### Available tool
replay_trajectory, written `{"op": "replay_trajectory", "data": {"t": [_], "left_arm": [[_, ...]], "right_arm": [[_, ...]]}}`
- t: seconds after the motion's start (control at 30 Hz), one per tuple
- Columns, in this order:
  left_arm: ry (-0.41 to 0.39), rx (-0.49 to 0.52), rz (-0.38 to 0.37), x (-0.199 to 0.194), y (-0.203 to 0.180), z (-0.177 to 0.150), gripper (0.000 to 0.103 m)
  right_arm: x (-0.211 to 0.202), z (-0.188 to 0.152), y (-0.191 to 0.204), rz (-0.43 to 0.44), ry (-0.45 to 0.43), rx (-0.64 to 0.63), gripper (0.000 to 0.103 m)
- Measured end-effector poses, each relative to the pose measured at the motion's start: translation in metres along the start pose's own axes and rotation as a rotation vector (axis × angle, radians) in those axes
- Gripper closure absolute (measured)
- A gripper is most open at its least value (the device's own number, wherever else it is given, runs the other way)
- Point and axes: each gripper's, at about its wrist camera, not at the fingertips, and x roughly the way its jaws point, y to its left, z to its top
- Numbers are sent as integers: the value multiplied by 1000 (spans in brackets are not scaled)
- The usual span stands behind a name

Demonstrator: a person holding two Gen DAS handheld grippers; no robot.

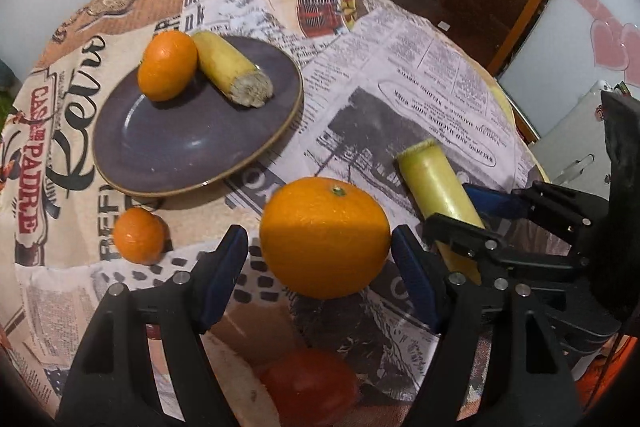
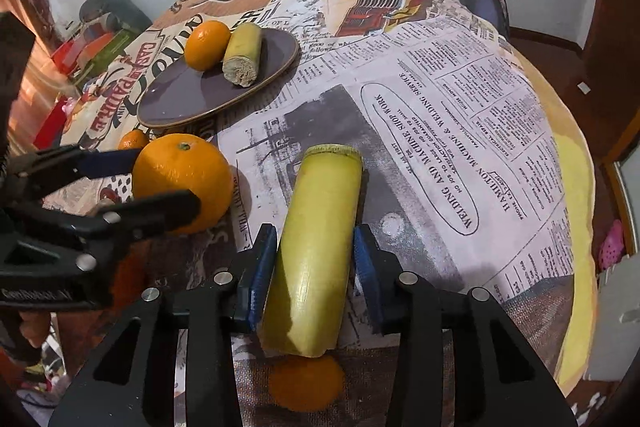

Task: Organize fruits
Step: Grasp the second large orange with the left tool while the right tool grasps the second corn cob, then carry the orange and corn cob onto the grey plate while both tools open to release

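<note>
Newsprint-patterned tablecloth [image 1: 420, 67] covers the round table by white walls; left fingers [image 1: 224, 267] spread around an orange [image 1: 324, 237], right fingers [image 2: 264, 267] spread around a cane piece [image 2: 316, 247].

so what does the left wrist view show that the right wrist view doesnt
Only the left wrist view shows a red fruit at the bottom edge, below the left hand-held gripper.

Only the right wrist view shows an orange under the near end of the sugarcane piece.

Both show the purple plate with an orange and a cane piece, the big orange, and a small orange.
</note>
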Motion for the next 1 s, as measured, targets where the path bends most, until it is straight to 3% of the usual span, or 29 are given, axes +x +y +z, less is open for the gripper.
{"op": "replay_trajectory", "data": {"t": [0.5, 0.83, 1.0], "left_arm": [[-26, -29, -31, -2, 3, -4, 36], [-138, -66, -10, -46, 23, -7, 36], [-174, -86, 14, -63, 38, -8, 36]], "right_arm": [[-4, 2, -4, 39, -23, 31, 67], [-31, 15, 14, 20, -98, -11, 71], [-24, 18, 27, -21, -63, -77, 72]]}}
